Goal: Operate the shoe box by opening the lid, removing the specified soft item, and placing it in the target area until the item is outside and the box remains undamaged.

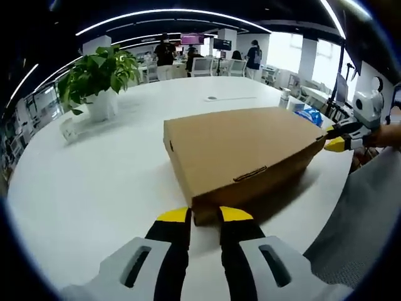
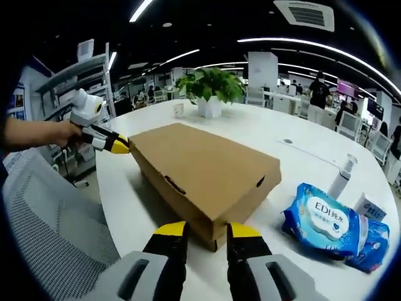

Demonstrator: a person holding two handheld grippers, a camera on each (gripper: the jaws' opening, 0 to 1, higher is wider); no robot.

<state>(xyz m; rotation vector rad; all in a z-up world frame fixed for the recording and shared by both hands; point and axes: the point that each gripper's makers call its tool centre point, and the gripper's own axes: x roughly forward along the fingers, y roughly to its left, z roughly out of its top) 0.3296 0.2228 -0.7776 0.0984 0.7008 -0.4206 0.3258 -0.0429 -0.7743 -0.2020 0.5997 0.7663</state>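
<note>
A closed brown cardboard shoe box [image 2: 203, 172] lies on the white round surface [image 2: 301, 141]. The right hand-held gripper [image 2: 207, 231], with yellow-tipped black jaws slightly apart, meets the box's near corner. The left hand-held gripper [image 2: 119, 145] touches the box's far left corner, held by a hand [image 2: 67, 132]. A blue wet-wipe packet [image 2: 322, 220] lies right of the box, a white spray bottle [image 2: 342, 176] behind it. A potted green plant [image 2: 210, 89] stands beyond.

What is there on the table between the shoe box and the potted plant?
Nothing: in the left gripper view, only bare white table lies between the closed shoe box and the potted plant. The right gripper view agrees.
</note>
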